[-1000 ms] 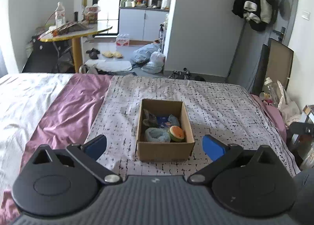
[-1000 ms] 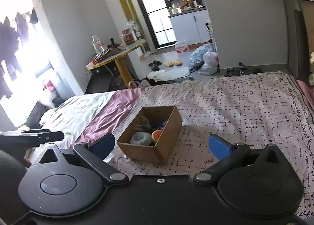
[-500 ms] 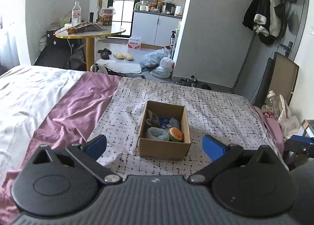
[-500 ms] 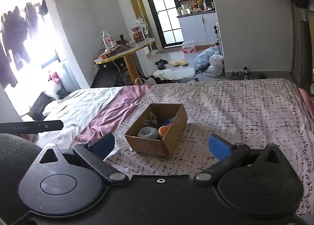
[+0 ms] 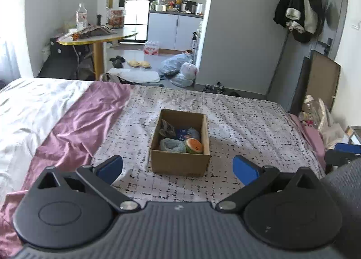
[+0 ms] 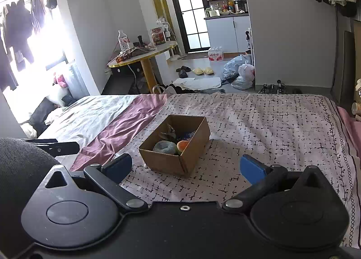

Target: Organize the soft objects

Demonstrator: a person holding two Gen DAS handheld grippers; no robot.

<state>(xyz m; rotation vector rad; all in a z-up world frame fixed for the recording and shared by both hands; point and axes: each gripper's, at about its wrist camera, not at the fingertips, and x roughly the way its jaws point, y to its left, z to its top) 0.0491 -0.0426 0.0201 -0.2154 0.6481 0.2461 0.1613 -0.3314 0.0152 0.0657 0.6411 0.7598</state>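
A brown cardboard box (image 5: 179,165) sits on the patterned bedspread; it also shows in the right wrist view (image 6: 164,160). Inside lie several soft toys: a watermelon-slice plush (image 5: 194,145), a pale blue-grey plush (image 5: 172,145), a dark grey one (image 5: 167,130) and a blue one (image 5: 190,132). In the right wrist view the orange plush (image 6: 182,145) and grey plush (image 6: 164,146) show. My left gripper (image 5: 178,166) is open and empty, held back from the box. My right gripper (image 6: 186,166) is open and empty, also short of the box.
The bed carries a patterned spread (image 5: 248,123), a mauve sheet (image 5: 85,123) and a white sheet (image 5: 29,105). Beyond the foot stand a round table (image 5: 99,35) and floor bags (image 5: 180,71). Bottles and bags crowd the bed's right side (image 5: 315,114).
Both grippers have drawn back and risen, so the box looks smaller and farther away. The jaws stayed open. The box and toys have not moved.
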